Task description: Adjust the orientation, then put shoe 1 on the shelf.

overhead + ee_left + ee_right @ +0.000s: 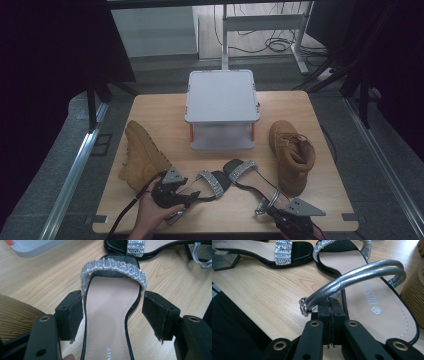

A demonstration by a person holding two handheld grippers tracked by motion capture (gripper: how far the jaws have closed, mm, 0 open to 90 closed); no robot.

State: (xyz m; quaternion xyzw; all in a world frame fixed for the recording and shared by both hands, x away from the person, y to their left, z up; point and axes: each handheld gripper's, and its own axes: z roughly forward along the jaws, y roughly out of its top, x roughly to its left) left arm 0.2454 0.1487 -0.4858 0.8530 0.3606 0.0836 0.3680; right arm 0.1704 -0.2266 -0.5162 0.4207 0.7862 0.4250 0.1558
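Note:
Two black sandals with glittery silver toe bands lie at the table's front. My left gripper [191, 194] [112, 312] is open. The left sandal [212, 181] [110, 302] lies between its pads: the left pad sits at the sole's edge, the right pad a little off it. At the heel of the right sandal [250, 177] [374, 302], my right gripper [272, 207] [329, 302] is shut. Its silver ankle strap [354, 275] arches across the jaw tips. Whether any strap is pinched is hidden.
A grey lidded box [222, 107] stands mid-table at the back. One tan boot [142, 157] lies on its side at the left, its sole close to my left gripper. A second tan boot [292, 155] stands at the right. The wooden table [165, 107] ends just before my hands.

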